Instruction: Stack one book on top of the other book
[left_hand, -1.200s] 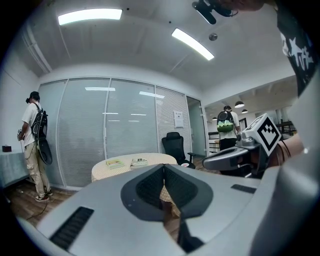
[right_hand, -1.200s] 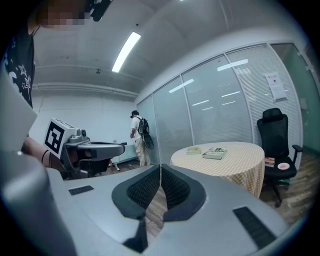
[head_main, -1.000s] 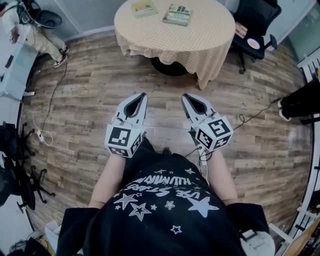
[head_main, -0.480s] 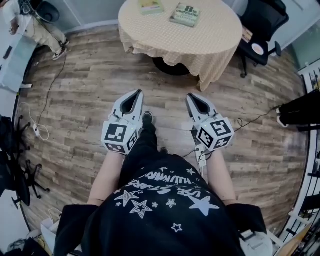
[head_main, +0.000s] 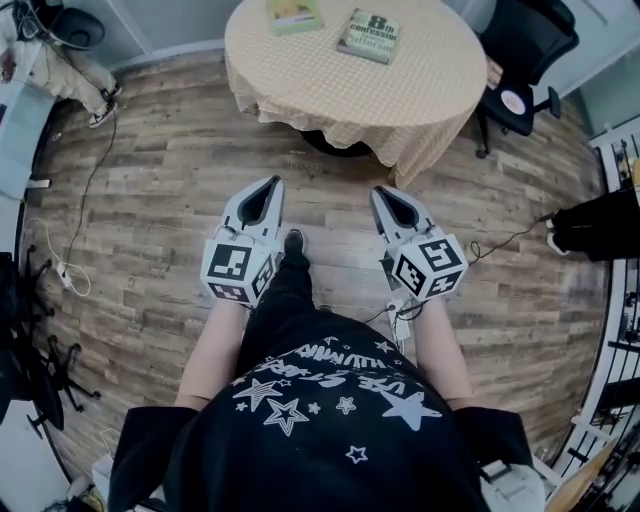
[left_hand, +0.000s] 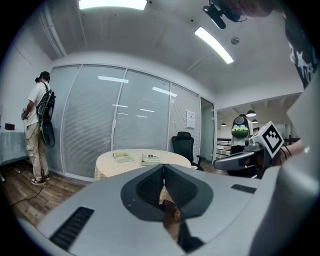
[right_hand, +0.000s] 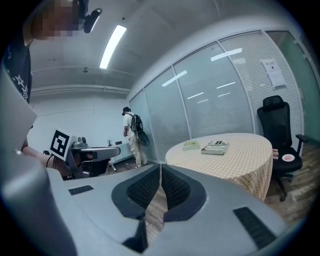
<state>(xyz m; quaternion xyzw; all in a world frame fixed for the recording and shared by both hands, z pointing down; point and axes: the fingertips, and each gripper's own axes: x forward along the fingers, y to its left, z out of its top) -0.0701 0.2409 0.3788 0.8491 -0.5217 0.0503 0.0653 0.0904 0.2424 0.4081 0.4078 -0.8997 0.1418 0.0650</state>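
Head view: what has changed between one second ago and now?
The person has stepped toward the round table: a shoe now reaches forward on the floor between the grippers, unlike a second ago. Nothing was taken hold of or let go. The left gripper and right gripper stay side by side, jaws shut and empty. The yellow book and the grey book still lie apart on the table.
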